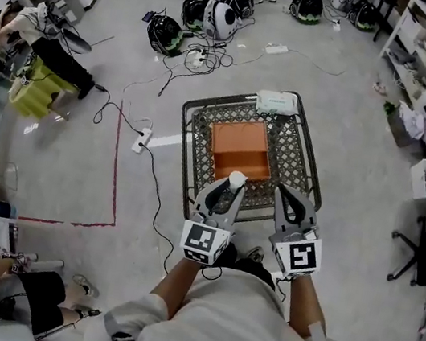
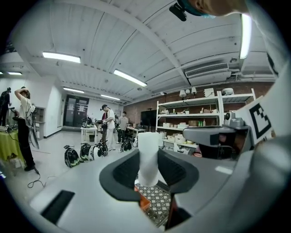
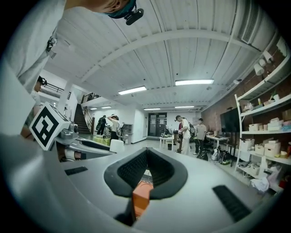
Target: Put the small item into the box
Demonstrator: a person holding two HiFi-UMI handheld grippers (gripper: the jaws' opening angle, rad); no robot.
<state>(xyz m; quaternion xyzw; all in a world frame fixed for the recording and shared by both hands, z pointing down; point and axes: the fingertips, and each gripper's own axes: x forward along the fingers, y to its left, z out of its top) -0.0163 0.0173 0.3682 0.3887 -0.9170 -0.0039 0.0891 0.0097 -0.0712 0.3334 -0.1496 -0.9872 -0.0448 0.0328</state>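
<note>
The small white item [image 1: 237, 180] stands upright between the jaws of my left gripper [image 1: 231, 188]. The pads are set fairly wide and press on its two sides, and its rounded top pokes out above them. In the head view it shows right at the 6 o'clock edge of the orange box [image 1: 239, 150], whose open top faces up. The box lies inside a wire mesh cart [image 1: 184, 132]. In the left gripper view the item [image 2: 149, 159] fills the gap between the pads, with a corner of the box [image 2: 142, 201] below it.

My right gripper [image 1: 291, 197] is at 3 o'clock from the left one, just beside it. Its jaws are closed tip to tip on nothing, and its own view shows only the box [image 3: 141, 200] below the pads.

A white device [image 1: 276, 102] lies on the cart's 12 o'clock end. Helmets [image 1: 201, 15] lie on the floor at 11 o'clock, and a power strip [image 1: 143, 140] at 9 o'clock.
</note>
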